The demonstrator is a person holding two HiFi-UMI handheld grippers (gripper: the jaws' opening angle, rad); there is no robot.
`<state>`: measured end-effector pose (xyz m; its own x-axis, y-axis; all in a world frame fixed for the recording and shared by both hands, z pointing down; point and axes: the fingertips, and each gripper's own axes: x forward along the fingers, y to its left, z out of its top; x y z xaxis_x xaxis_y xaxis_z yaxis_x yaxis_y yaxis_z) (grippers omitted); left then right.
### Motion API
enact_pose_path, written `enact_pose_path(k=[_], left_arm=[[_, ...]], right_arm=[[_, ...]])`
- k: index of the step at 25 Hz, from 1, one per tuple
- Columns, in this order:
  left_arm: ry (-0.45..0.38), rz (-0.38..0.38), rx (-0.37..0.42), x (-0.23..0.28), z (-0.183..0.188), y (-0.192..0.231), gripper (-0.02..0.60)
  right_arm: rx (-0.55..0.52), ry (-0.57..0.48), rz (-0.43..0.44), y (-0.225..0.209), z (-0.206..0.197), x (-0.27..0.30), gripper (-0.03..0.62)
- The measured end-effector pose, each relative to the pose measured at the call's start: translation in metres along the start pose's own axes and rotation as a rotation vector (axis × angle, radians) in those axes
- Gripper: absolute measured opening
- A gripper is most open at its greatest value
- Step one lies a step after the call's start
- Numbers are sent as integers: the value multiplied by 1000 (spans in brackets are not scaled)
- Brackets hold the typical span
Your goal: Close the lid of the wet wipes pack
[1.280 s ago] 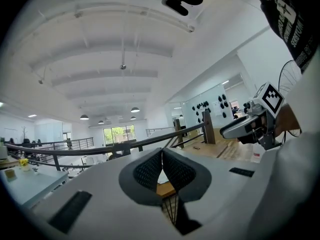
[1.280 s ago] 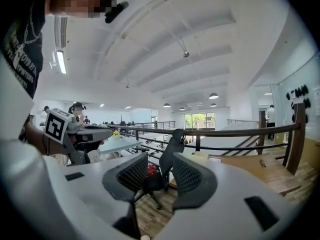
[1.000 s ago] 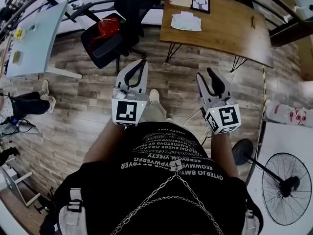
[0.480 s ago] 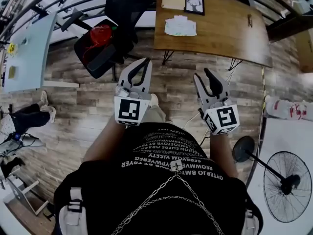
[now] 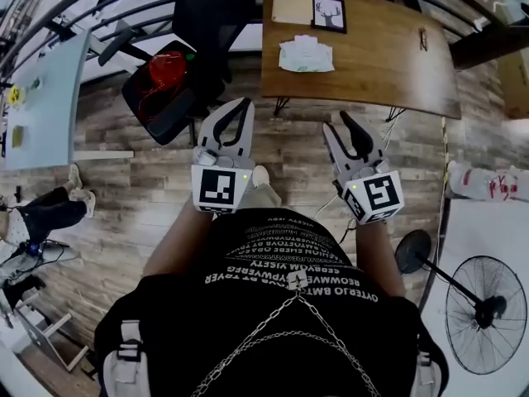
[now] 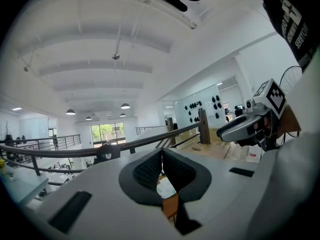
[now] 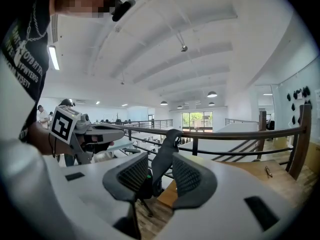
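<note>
The left tongs (image 5: 245, 103) and right tongs (image 5: 339, 122) are light grey, with black cross-hatched pads (image 7: 131, 176). Each carries a white marker cube (image 5: 218, 188) printed with black square patterns. At top centre, the tabletop (image 5: 388, 56) is warm brown wood grain. On it the wet wipes pack (image 5: 307, 55) is white with a pale green tint, a framed picture (image 5: 329, 13) has a black border round a dark deer on white, and a sheet (image 5: 292, 2) is tan. The floor (image 5: 124, 180) shows grey-brown planks. At upper left, the office chair (image 5: 202, 15) is black, with something red (image 5: 168, 66) on its seat. The shirt (image 5: 281, 304) is black with white lettering. At lower right, the fan (image 5: 486, 311) is black.
</note>
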<state>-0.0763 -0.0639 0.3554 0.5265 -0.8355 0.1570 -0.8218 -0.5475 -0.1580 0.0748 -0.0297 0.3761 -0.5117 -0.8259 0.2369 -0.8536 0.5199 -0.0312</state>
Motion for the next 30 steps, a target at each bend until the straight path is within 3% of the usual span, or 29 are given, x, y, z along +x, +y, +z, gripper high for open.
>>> enact_pose_path(k=[17,26,30], left_arm=[[-61,-15,-19,33,8,77,29],[-57,-92,-57,38,-7,65,29],[-65,-78,-65,37,-6,72,29]], right_arm=[[-60,5,-32,5,39,72,137],[-108,40,-83,4,42,63,135],[-126,42,-103,-3,48,55,135]])
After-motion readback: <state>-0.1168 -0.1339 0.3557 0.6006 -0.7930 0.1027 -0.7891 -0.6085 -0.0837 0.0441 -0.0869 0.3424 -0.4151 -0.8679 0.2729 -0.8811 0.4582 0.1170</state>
